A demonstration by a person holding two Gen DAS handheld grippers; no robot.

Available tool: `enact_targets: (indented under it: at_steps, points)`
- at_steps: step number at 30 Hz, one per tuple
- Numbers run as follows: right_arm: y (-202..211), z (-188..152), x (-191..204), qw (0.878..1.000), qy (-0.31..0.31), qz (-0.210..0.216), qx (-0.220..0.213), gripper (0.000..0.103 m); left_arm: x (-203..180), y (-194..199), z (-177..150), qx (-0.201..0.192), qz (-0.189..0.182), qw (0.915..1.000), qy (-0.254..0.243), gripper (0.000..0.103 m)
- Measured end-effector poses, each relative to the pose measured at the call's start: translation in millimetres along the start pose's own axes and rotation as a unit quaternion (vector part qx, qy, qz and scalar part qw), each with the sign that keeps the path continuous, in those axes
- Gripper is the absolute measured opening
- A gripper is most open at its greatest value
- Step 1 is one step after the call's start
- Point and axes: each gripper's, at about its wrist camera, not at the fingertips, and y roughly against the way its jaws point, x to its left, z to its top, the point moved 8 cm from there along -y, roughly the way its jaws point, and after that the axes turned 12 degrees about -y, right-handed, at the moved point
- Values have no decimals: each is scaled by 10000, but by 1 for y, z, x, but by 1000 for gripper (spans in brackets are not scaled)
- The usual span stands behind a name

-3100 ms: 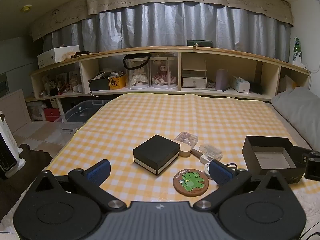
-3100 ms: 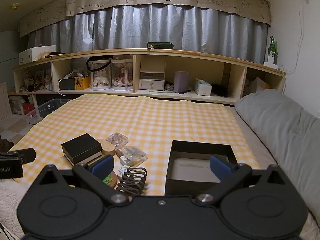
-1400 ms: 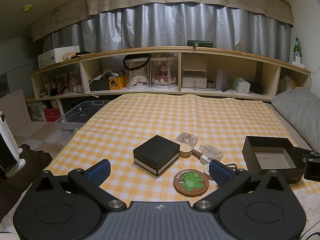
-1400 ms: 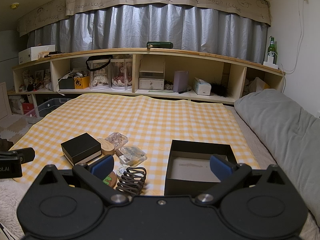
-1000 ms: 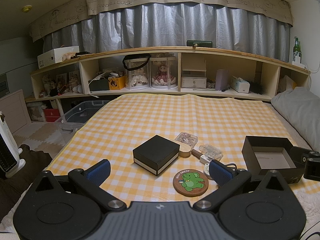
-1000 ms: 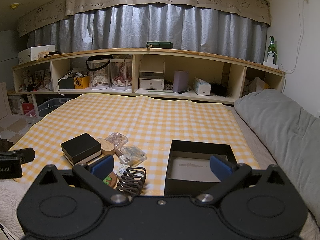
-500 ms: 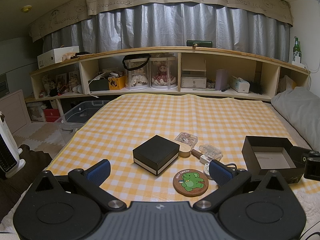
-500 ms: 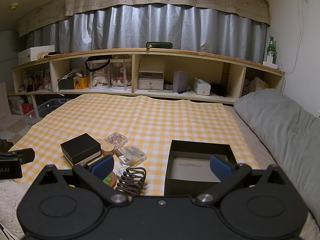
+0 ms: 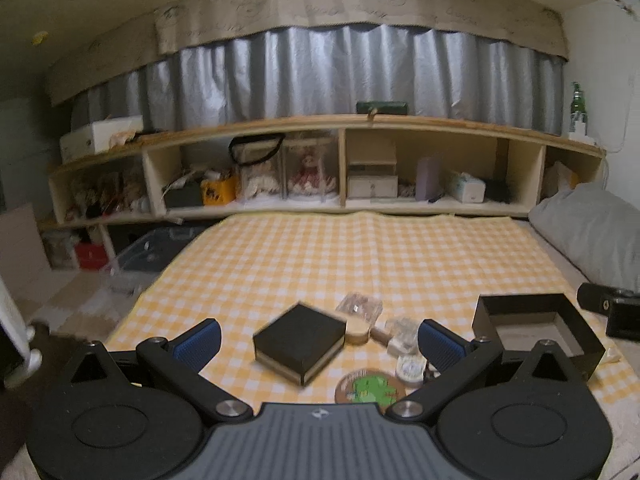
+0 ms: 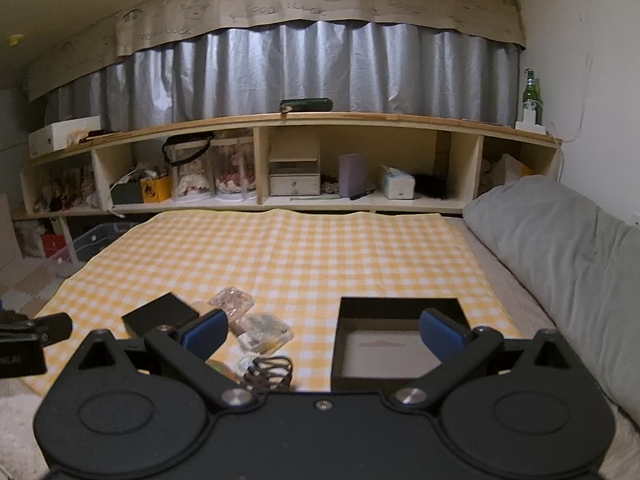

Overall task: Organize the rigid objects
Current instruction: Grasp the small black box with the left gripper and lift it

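Nearest, left gripper, blue-padded fingers spread wide, nothing between them, hovering low over the yellow checked cloth. Right gripper, likewise spread and empty, poised above the near edge of the same cloth.

Just past the left fingers, round coaster with a green figure, half hidden under the gripper body. Beside it, a small round white piece and a dark coiled spring, the latter seen from the right wrist. A little farther, closed black box with a pale band, lying flat, corner toward the camera. Touching or nearly touching its right side, a pale wooden piece; then two clear plastic cases, close together.

To the right, well apart from that cluster, open black box, upright, empty, pale floor showing.

Farther right, grey pillow. At the back, long wooden shelf under a silver curtain.
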Motion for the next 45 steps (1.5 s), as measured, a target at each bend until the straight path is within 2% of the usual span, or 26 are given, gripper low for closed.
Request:
enact_targets:
  at_steps: [8, 15, 19, 22, 24, 26, 28, 30, 31, 32, 38, 41, 45]
  points:
    - [-29, 48, -30, 9989, -328, -284, -176, 103, 6, -27, 45, -388, -11, 9990, -215, 103]
    - [-71, 77, -72, 9950, -334, -876, -349, 103, 13, -76, 76, -653, -70, 9970, -406, 103]
    - [-106, 77, -99, 9929, -445, -1103, -15, 103, 12, -109, 79, -653, -238, 9960, -563, 103]
    - [-136, 66, -122, 9905, -521, -1205, 413, 103, 10, -130, 73, -675, -413, 9943, -717, 103]
    - [-153, 58, -136, 9866, -601, -1356, 680, 98, 13, -147, 66, -555, -428, 9952, -682, 103]
    - [-171, 45, -150, 9819, -736, -1417, 1023, 80, 17, -165, 57, -379, -535, 9963, -562, 103]
    - [-187, 31, -164, 9759, -925, -1450, 1346, 69, 22, -182, 46, -180, -603, 9969, -468, 103]
    - [-199, 19, -174, 9725, -960, -1387, 1607, 57, 24, -197, 36, 9, -669, 9962, -554, 103]
    - [-204, 14, -176, 9703, -966, -1389, 1731, 46, 25, -205, 31, 97, -714, 9953, -652, 103]
    - [-210, 7, -180, 9672, -998, -1401, 1870, 41, 27, -212, 26, 164, -760, 9942, -737, 103]
    - [-228, -23, -189, 9533, -1036, -1363, 2488, 24, 40, -247, -12, 614, -1005, 9893, -857, 103]
    - [-231, -35, -186, 9509, -698, -1360, 2690, 20, 43, -259, -29, 853, -1182, 9854, -882, 103]
    - [-234, -47, -184, 9451, -304, -1406, 2935, 19, 50, -267, -40, 952, -1432, 9816, -828, 103]
